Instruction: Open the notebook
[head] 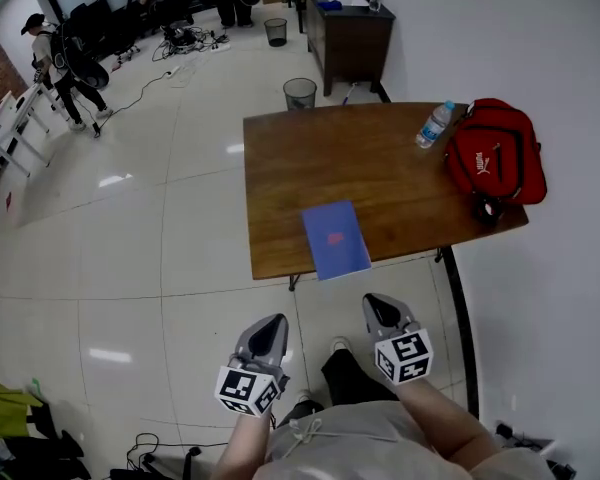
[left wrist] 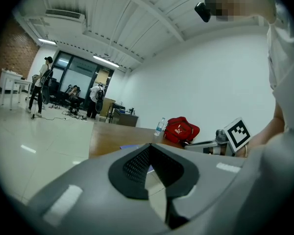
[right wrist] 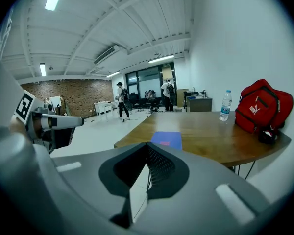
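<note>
A closed blue notebook with a small pink label lies at the near edge of the brown wooden table, slightly over the edge. The right gripper view shows the notebook just past the jaw tips, and only a sliver of it shows in the left gripper view. Both grippers hang low in front of the person's body, well short of the table. My left gripper is shut and empty. My right gripper is shut too, holding nothing. In each gripper view the jaw tips meet at a point.
A red bag and a water bottle sit at the table's far right. A mesh bin stands behind the table, with a dark desk beyond. People stand far left. Cables lie on the floor near my feet.
</note>
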`<state>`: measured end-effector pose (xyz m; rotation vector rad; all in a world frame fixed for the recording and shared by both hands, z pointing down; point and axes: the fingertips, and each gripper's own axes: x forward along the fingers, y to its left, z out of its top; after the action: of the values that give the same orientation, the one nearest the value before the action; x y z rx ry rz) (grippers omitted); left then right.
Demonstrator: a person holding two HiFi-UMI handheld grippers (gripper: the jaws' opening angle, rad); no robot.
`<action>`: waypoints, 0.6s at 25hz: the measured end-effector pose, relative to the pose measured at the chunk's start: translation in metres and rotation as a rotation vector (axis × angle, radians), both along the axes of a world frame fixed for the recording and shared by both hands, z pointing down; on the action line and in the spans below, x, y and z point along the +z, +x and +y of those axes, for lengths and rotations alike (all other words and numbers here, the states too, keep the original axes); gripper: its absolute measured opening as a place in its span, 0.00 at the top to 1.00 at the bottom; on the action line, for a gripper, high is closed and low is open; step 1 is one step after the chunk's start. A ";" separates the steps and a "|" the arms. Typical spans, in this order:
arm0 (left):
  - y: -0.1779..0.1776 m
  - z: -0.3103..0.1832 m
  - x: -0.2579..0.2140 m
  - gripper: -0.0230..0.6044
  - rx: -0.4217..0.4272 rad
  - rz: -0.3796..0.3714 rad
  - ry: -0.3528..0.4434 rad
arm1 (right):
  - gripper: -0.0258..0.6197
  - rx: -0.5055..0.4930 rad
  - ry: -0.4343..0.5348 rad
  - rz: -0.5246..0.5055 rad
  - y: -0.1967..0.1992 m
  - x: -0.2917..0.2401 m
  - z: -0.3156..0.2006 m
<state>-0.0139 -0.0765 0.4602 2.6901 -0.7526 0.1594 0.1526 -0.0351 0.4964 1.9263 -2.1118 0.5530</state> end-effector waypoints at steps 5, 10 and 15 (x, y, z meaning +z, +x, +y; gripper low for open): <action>0.033 -0.027 0.022 0.97 -0.023 -0.029 -0.054 | 0.95 -0.014 -0.088 -0.016 0.040 0.036 -0.035; 0.056 -0.047 0.052 0.97 -0.038 -0.067 -0.112 | 0.90 -0.023 -0.175 -0.056 0.070 0.082 -0.066; 0.072 -0.058 0.066 0.97 -0.052 -0.072 -0.165 | 0.89 -0.003 -0.240 -0.063 0.086 0.116 -0.082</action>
<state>0.0579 -0.1345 0.5265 2.5184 -0.7933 0.2935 0.2389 -0.1170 0.6120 1.7939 -1.9803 0.8346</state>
